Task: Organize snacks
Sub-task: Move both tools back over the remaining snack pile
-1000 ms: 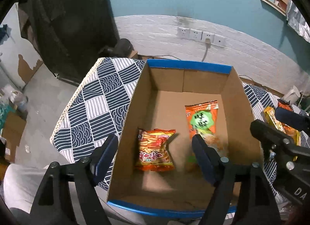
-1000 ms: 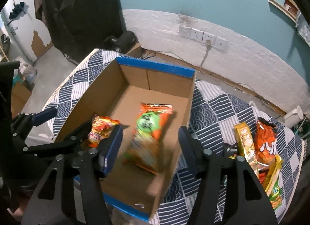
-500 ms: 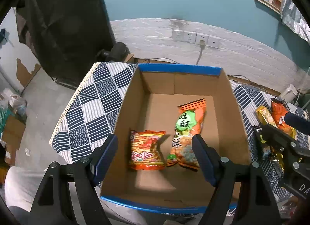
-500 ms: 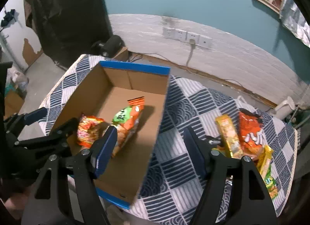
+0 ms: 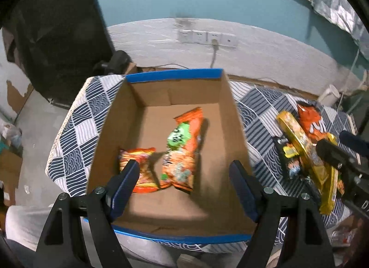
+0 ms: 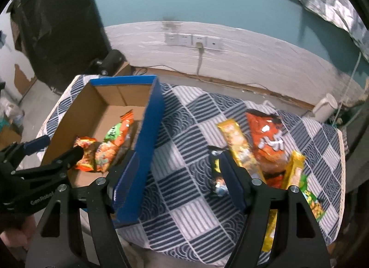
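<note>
A cardboard box with blue-taped rims [image 5: 233, 115] [image 6: 152, 115] stands on the left of the table. Inside lie an orange packet with a green label [image 5: 182, 145] [image 6: 115, 138] and a smaller orange-red packet [image 5: 140, 168] [image 6: 85, 152]. My left gripper [image 5: 184, 187] is open and empty above the box's near end. My right gripper [image 6: 177, 178] is open and empty over the cloth right of the box. Loose snacks lie on the right: a long yellow packet [image 6: 239, 148] [image 5: 297, 138], an orange bag [image 6: 267, 138] [image 5: 311, 122], a small dark packet [image 6: 216, 171] [image 5: 288, 159].
The table wears a blue-and-white patterned cloth [image 6: 184, 198]. More yellow and green packets [image 6: 306, 189] lie near its right edge. A white wall with sockets [image 6: 193, 39] stands behind, a dark curtain [image 6: 57, 25] to the left. A white cup [image 6: 325, 106] is at far right.
The green-labelled packet left my right gripper and now lies in the box. The right gripper moved right, out of the box, over the cloth. The left gripper pulled back slightly.
</note>
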{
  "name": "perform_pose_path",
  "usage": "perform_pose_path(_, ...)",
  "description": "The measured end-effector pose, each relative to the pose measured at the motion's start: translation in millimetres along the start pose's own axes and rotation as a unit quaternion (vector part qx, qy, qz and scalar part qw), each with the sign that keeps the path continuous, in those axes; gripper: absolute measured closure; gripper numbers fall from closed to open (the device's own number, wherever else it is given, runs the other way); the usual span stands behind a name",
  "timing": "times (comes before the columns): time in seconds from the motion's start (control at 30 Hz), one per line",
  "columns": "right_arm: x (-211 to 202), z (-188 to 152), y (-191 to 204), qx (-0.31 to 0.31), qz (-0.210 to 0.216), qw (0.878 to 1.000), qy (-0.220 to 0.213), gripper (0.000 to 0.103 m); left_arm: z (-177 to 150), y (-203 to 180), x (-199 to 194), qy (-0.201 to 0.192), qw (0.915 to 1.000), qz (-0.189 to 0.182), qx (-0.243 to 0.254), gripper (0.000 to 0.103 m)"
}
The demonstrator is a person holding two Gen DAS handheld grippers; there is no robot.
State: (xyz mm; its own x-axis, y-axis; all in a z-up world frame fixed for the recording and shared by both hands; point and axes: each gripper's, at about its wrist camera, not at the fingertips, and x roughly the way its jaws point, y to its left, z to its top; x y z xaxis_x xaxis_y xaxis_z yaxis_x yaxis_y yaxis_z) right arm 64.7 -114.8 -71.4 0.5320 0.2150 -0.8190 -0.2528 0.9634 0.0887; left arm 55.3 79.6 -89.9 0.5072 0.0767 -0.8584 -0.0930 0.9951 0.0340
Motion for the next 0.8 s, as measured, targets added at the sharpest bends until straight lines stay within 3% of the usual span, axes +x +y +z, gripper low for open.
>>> perform_pose_path(0.8,-13.3,-57.7,-149.5,0.120,-0.071,0.990,0.013,0.030,-18.9,-140.6,7.6,0.033,0.9931,-0.017,0.111,0.022)
